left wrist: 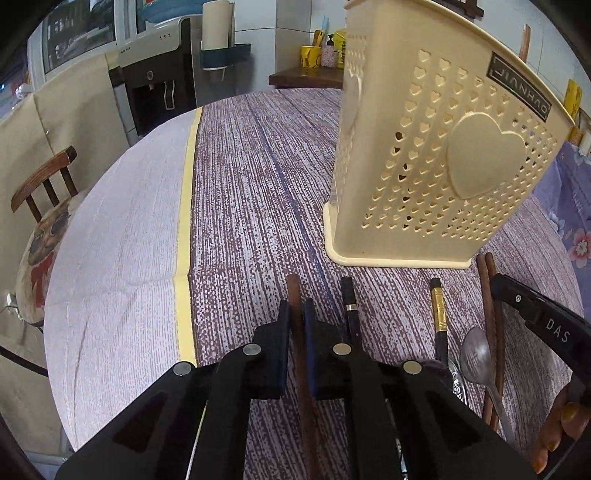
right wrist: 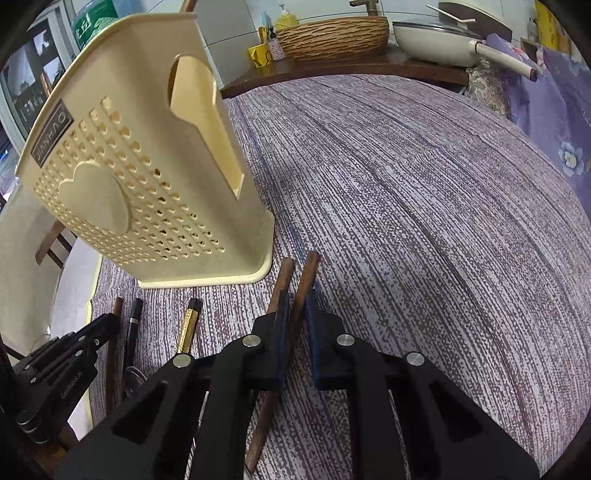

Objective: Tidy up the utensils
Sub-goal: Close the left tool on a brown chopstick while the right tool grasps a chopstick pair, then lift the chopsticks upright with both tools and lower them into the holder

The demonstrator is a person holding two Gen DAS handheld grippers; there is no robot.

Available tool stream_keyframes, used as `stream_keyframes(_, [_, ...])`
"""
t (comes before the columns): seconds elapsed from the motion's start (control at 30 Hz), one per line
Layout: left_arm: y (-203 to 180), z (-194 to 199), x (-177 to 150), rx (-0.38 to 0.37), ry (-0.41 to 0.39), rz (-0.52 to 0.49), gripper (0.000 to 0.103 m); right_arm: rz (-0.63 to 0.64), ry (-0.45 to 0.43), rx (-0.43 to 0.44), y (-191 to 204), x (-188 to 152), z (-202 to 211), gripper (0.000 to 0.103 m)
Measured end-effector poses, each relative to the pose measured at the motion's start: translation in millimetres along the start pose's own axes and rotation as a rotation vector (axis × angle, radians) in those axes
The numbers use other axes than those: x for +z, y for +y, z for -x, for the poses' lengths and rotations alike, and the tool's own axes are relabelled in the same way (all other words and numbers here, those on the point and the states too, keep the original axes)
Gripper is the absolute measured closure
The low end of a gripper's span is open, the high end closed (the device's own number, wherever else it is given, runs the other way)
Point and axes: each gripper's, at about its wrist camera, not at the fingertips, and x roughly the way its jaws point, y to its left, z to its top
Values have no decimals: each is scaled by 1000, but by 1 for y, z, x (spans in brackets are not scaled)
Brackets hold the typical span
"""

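Observation:
A cream perforated utensil holder (left wrist: 439, 147) with a heart stands upright on the table; it also shows in the right wrist view (right wrist: 140, 177). My left gripper (left wrist: 296, 314) is shut on a brown wooden chopstick (left wrist: 294, 291) lying on the cloth. My right gripper (right wrist: 297, 306) is shut on another brown chopstick (right wrist: 307, 273); a second brown chopstick (right wrist: 282, 280) lies just outside its left finger. A black chopstick (left wrist: 349, 299), a black chopstick with a gold band (left wrist: 439, 306) and a metal spoon (left wrist: 476, 354) lie between the grippers.
The round table has a purple striped cloth (right wrist: 424, 206). A wooden chair (left wrist: 44, 184) stands at the left. Behind the table a wooden counter (right wrist: 343, 68) carries a woven basket (right wrist: 332, 35), a white pan (right wrist: 439, 37) and a yellow mug (left wrist: 309, 55).

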Motion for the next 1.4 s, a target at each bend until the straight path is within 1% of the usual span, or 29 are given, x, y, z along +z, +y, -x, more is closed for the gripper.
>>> stream_keyframes(0.1, [4,1,1,-20,-5,20,95,-35,-16,23,-8,3,3,93])
stream_keyframes(0.17, [5,2,3,-25,-16,25,95,-45,-37,21,-10,6,6,93])
stream_keyframes(0.37, [9,18,7,-55,-61,41,95,-82,-99,50,-26,13,27,93])
stream_keyframes(0.47, [12,28,9,-79,-83,55,95,-78,-157,60,-33,16,44,93])
stream_keyframes(0.57, [15,41,11,-101,-113,65,95,-59,-211,72,-33,17,66,93])
stream_keyframes(0.73, [14,60,17,-116,-166,68,95,-39,-268,95,-32,20,89,94])
stream_keyframes(0.93, [16,87,19,-130,-231,76,95,13,-388,81,-25,23,125,95])
stream_keyframes(1.17, [22,131,23,-143,-356,83,95,68,-473,121,-16,21,160,95])
stream_keyframes(1.4, [25,156,26,-149,-428,84,95,115,-542,144,-7,16,188,95])
